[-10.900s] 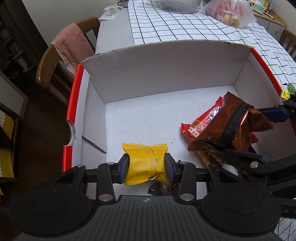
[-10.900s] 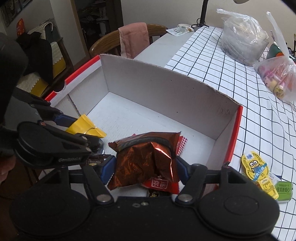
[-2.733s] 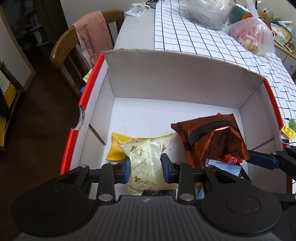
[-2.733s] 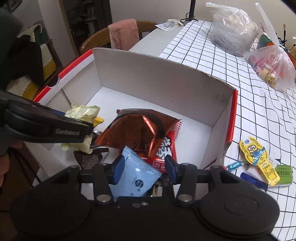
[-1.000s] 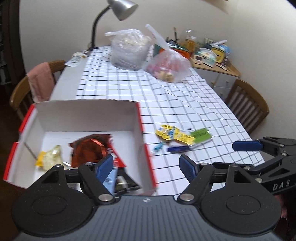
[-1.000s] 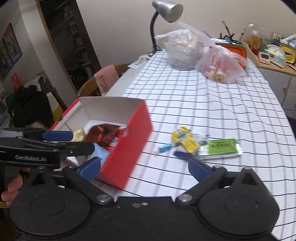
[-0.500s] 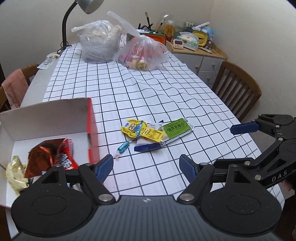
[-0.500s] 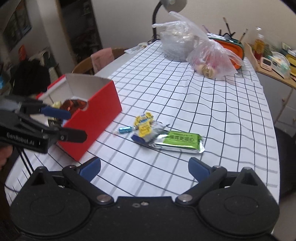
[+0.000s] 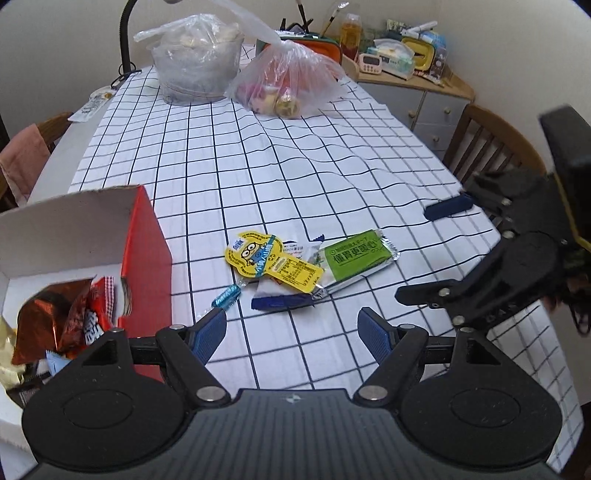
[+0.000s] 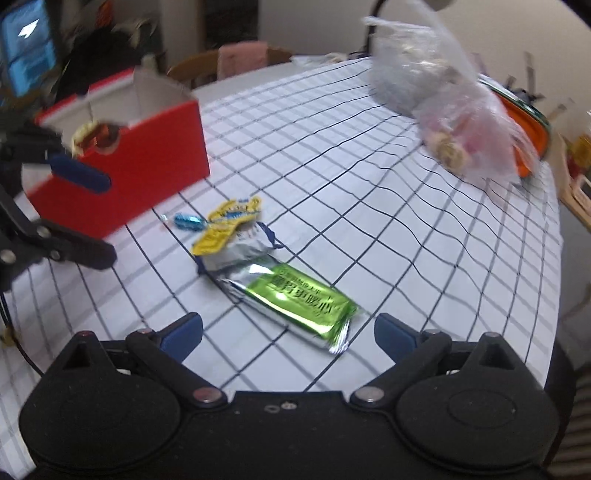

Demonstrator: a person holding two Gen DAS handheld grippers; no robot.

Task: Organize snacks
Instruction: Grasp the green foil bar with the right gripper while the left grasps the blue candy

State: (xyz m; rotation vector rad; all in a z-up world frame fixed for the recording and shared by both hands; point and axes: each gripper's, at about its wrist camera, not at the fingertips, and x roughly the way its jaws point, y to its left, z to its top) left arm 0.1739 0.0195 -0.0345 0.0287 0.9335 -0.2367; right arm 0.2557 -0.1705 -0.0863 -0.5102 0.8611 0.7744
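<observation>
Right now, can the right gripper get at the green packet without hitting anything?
Probably yes. The right gripper is open and empty, with the green packet lying flat just ahead of its fingers. Nothing sits on the packet's near end; only its far end touches the silver wrapper.

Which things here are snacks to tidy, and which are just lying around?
For the job:
red box
green packet
yellow cartoon packet
blue candy
dark blue packet

Just lying about:
two plastic bags
lamp
pink cloth
</observation>
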